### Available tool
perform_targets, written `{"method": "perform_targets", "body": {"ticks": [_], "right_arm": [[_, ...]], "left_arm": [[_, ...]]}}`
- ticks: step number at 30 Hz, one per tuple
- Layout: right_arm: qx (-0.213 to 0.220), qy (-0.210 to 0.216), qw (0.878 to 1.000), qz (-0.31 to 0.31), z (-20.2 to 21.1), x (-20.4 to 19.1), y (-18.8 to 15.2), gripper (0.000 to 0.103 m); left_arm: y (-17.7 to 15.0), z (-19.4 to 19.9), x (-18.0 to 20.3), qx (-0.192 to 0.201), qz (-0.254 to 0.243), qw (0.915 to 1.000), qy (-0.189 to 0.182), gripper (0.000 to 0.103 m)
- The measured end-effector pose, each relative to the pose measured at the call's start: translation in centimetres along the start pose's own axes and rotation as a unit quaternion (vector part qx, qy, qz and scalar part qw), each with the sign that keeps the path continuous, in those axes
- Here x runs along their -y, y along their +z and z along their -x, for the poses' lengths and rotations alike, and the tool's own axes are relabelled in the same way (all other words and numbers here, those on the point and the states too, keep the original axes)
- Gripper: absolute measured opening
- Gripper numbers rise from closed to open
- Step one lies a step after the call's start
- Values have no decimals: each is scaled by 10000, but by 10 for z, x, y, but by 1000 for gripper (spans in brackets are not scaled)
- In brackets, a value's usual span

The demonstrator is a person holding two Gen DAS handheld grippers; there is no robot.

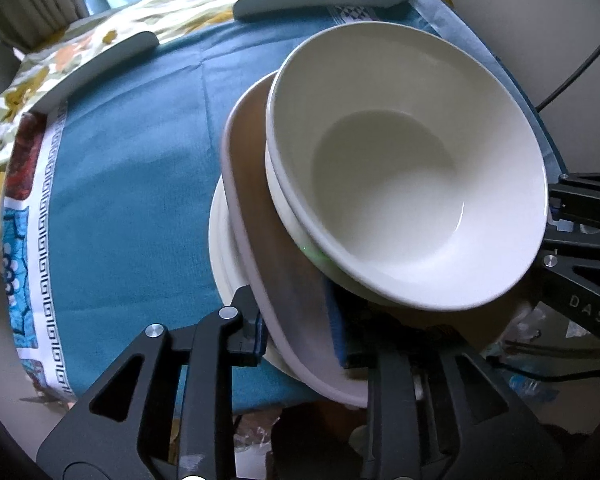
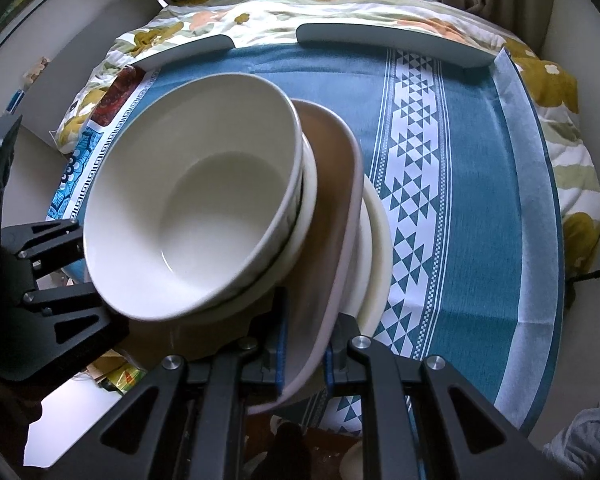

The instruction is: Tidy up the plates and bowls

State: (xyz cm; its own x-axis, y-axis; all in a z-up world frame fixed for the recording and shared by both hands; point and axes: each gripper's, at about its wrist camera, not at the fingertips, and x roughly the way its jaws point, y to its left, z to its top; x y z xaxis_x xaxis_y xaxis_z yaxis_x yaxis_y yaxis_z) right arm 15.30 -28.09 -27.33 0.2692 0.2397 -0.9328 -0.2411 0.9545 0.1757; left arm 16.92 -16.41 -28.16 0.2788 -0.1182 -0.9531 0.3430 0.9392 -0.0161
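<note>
Left wrist view: a stack of dishes is seen held above a blue cloth (image 1: 140, 184) spread over a floral cover (image 1: 32, 92). The top bowl (image 1: 404, 168) is white, nested in a second white bowl (image 1: 296, 216) whose rim shows just beneath it. Both bowls sit on a brown plate (image 1: 268, 240) with a pale rim, and cream plates (image 1: 224, 256) lie under that. The stack is tilted, so that the open mouths of the bowls face up and toward the camera. The brown plate is oblong, and its long axis runs from the near edge away toward the far side of the cloth. The left hand-held gripper (image 1: 300, 344) is clenched on the near rim of the plates, one blue-padded finger above the brown plate and one at its outer edge. The right hand-held gripper (image 1: 580, 240) is seen at the right edge of this view, just beside the top bowl.

In the right wrist view, the right hand-held gripper (image 2: 304, 352) is clamped across the near edge of the brown plate (image 2: 332, 216), with the rim pinched between its blue pads. The top bowl (image 2: 192, 204) leans to the left of the plate there. Two grey curved bars (image 2: 392, 42) lie at the far edge of the cloth, well apart from the stack.
</note>
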Motion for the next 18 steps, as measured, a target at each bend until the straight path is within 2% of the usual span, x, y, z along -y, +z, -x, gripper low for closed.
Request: {"method": "perform_targets", "body": {"ticks": [6,12,15,18], "right_arm": [[-17,-48,9999,-158,10,1,1,13],[-71,-100,9995,-308,24,0,-1,13],[-11,-142,9989,-454,36,2,-4,13],[224,-120,9978,-611,61,0,-10,13]], "left_arm": [[1,14,2,-39,-167,9997,199,25],[-2,35,2,3,-212,9997,142,41],[-4,48,5,78,-243,9995,176,41],[-11,66,6,165,-165,9996,173,41]]}}
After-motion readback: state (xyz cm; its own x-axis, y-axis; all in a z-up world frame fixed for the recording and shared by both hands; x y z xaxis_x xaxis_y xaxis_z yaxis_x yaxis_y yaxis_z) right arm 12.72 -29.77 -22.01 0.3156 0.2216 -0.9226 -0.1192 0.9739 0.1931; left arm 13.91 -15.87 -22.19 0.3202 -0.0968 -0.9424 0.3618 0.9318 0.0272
